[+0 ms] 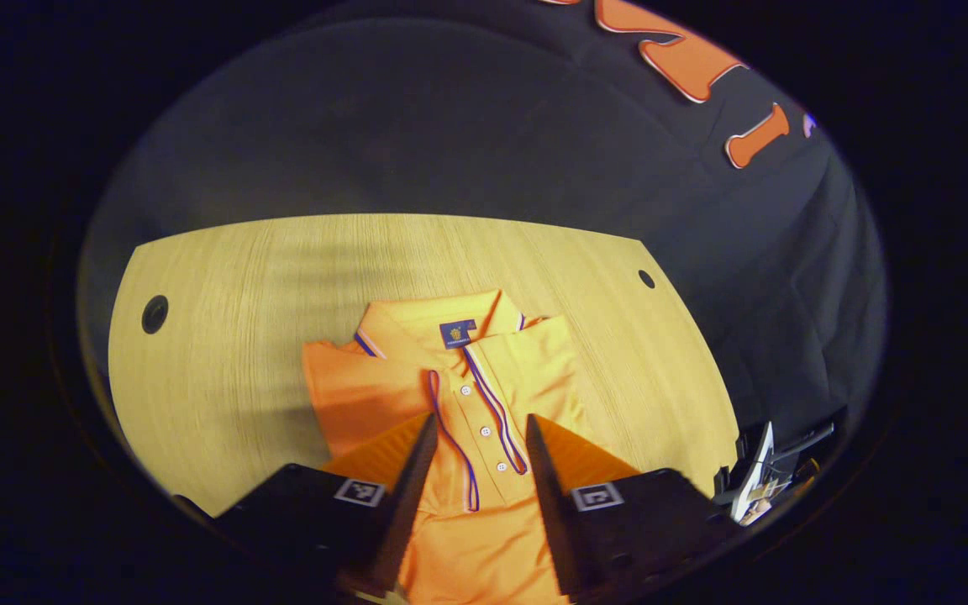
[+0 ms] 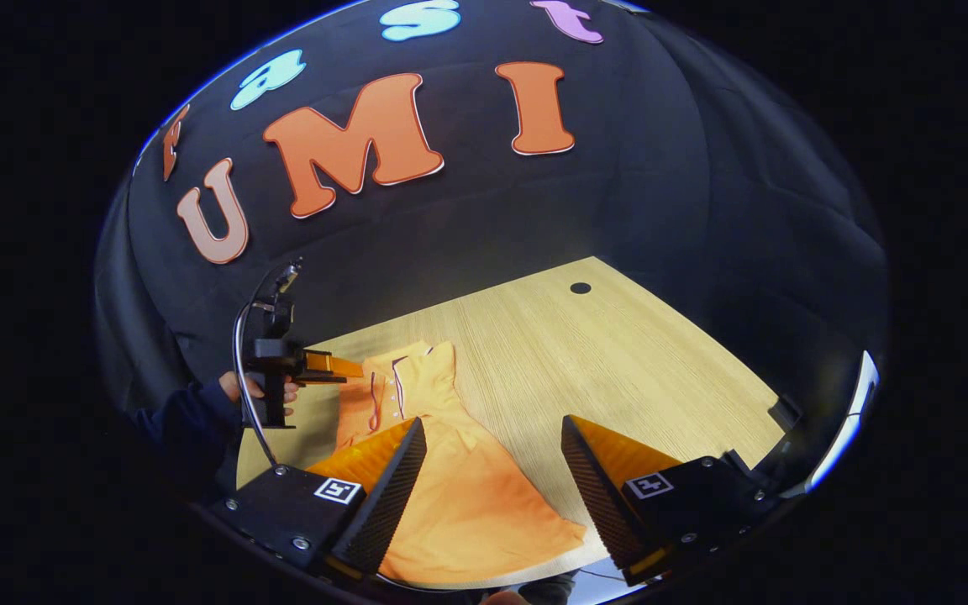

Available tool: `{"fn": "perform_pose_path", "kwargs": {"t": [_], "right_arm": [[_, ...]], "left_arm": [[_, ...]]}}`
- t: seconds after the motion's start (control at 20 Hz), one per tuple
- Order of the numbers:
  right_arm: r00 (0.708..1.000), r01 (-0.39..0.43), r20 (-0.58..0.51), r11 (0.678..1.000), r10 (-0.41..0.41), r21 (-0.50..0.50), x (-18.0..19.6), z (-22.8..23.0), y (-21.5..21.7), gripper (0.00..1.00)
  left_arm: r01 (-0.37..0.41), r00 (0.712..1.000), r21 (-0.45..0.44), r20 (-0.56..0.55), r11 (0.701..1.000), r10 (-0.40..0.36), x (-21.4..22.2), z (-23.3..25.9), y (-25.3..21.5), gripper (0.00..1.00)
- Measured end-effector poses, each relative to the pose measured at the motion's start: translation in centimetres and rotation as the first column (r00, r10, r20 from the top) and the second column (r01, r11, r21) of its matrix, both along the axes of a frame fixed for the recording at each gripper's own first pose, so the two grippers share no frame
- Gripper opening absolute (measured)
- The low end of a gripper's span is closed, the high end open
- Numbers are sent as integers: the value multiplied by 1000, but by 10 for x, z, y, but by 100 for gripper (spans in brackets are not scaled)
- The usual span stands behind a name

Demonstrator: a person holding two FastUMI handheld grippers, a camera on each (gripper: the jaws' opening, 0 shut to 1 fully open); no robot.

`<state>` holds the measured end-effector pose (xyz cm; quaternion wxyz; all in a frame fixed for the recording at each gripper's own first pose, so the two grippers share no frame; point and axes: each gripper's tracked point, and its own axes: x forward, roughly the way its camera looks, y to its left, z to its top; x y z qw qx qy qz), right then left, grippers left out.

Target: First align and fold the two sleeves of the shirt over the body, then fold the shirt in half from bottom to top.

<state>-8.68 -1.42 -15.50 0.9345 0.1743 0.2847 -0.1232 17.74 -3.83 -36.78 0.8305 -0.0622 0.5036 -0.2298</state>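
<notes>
Left gripper view: the left gripper [image 1: 477, 437] hangs over the shirt with its jaws spread, nothing between them, and the button placket with its white buttons runs up through the gap. Below and beyond lies the orange short-sleeved polo shirt with blue-and-white trim [image 1: 459, 395], spread flat on the pale wood-grain bench [image 1: 223, 336], collar toward the far edge; its sides look folded in over the body, giving a narrow shape. A dark round hole [image 1: 155, 313] sits in the bench near the left corner and a smaller one [image 1: 646, 278] near the right. At the lower right edge part of the other gripper's body is visible. In the right gripper view, the right gripper [image 2: 492, 437] also has its jaws spread and empty, held above the shirt's lower half, whose hem lies near the bench's near edge. Farther off on the left, a hand [image 2: 261, 388] in a dark sleeve [image 2: 186, 420] holds the left gripper just above the collar end of the shirt.
</notes>
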Motion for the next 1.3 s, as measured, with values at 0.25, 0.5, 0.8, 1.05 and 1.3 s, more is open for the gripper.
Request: {"fn": "perform_pose_path", "kwargs": {"t": [0.25, 0.5, 0.8, 1.05, 1.3], "right_arm": [[997, -44, 54, 997, 47, -61, 17, 8, -2, 98], [978, -140, 124, 972, 166, -190, 34, 27, -1, 99], [940, -206, 204, 931, 274, -302, 37, 43, -2, 98], [897, -240, 284, 913, 339, -330, 45, 55, 2, 99], [853, -235, 361, 895, 377, -379, 44, 71, 1, 99]], "left_arm": [[-58, 986, 74, 158, 996, 46, -9, 39, 31, 98], [-193, 925, 49, 341, 980, 166, -37, 106, 53, 98], [-334, 779, -13, 559, 943, 283, -86, 178, 73, 98], [-390, 642, -31, 707, 920, 296, -128, 238, 79, 97], [-438, 545, -59, 776, 897, 317, -171, 271, 76, 98]]}}
